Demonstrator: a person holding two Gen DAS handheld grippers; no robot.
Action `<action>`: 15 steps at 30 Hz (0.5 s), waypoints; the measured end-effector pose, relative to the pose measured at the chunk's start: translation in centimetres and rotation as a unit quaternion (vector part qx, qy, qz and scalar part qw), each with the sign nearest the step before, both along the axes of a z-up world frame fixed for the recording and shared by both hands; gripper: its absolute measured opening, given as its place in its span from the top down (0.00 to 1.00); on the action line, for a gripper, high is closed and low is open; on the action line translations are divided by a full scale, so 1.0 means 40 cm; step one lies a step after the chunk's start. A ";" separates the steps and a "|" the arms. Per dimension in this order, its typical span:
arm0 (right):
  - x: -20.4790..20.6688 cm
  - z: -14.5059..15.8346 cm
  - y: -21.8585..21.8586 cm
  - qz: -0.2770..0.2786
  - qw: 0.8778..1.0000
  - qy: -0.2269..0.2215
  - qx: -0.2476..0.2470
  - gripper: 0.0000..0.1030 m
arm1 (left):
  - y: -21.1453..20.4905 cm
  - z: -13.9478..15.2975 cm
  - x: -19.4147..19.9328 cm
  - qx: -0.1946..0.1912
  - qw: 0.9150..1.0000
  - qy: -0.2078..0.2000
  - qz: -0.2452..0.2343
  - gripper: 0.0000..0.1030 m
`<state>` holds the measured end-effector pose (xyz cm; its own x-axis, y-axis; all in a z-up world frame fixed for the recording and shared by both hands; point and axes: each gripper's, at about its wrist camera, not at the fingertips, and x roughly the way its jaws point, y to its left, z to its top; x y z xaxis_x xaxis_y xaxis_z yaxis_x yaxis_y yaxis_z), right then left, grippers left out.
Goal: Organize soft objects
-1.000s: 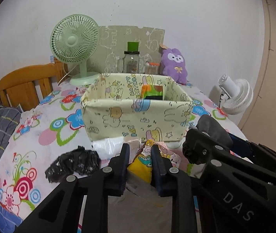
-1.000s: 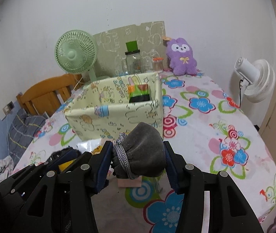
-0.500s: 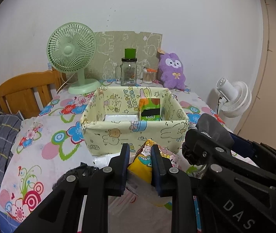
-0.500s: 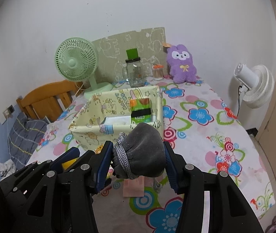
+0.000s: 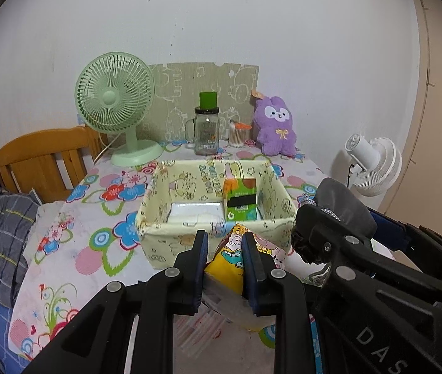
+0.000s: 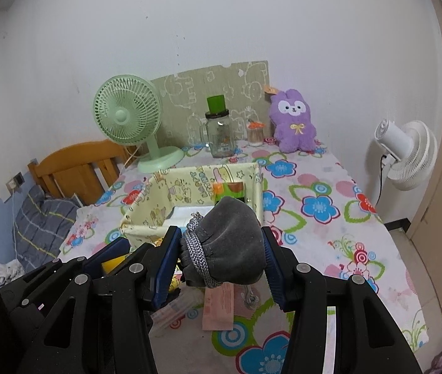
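Left gripper (image 5: 223, 257) clamped about as narrow as it goes on a yellow cartoon-print pouch (image 5: 231, 260), pinched at its upper corner so the rest sags below the jaws; soft and thin, hence the tight squeeze. Right gripper (image 6: 221, 251) roughly half open yet pressing both pads on a grey drawstring pouch (image 6: 225, 249), cord end toward 9 o'clock; bulkier, so the wider stance is probably all the grip needs.

Both loads carried clear of the flowered tablecloth (image 6: 317, 205), side by side, presumably to cross the near wall of the fabric storage box (image 5: 158, 227) without snagging. In the left wrist view, box at 12 o'clock from the yellow pouch, just beyond it; grey pouch at 3 o'clock. In the right wrist view, box at 11 to 12 o'clock of the grey pouch, partly hidden behind it.

Already in the box: a green tissue pack (image 5: 241, 201) upright against the far right side and a white flat packet (image 5: 194, 212) on the floor, leaving room at the left and front.

Judged step: transport of 2 soft items toward the box, drop not yet made. Risk: thin pouch slipping from the corner pinch.

On the cloth below the right gripper, a pink paper slip (image 6: 219, 308). Along the wall at 12 o'clock, a green fan (image 5: 115, 99), glass jar (image 5: 206, 132) and purple plush (image 5: 275, 124), well apart from the work.
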<state>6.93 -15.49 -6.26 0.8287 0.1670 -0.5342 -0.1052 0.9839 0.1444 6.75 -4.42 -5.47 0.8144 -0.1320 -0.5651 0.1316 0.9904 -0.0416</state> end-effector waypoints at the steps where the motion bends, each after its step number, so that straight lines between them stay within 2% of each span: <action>1: 0.002 0.005 0.001 0.000 1.000 -0.002 0.000 0.47 | 0.001 0.004 0.002 -0.001 1.000 -0.002 0.000 0.80; 15: 0.061 0.037 0.008 0.002 1.000 -0.012 0.000 0.47 | 0.014 0.031 0.058 -0.005 1.000 -0.014 0.003 0.80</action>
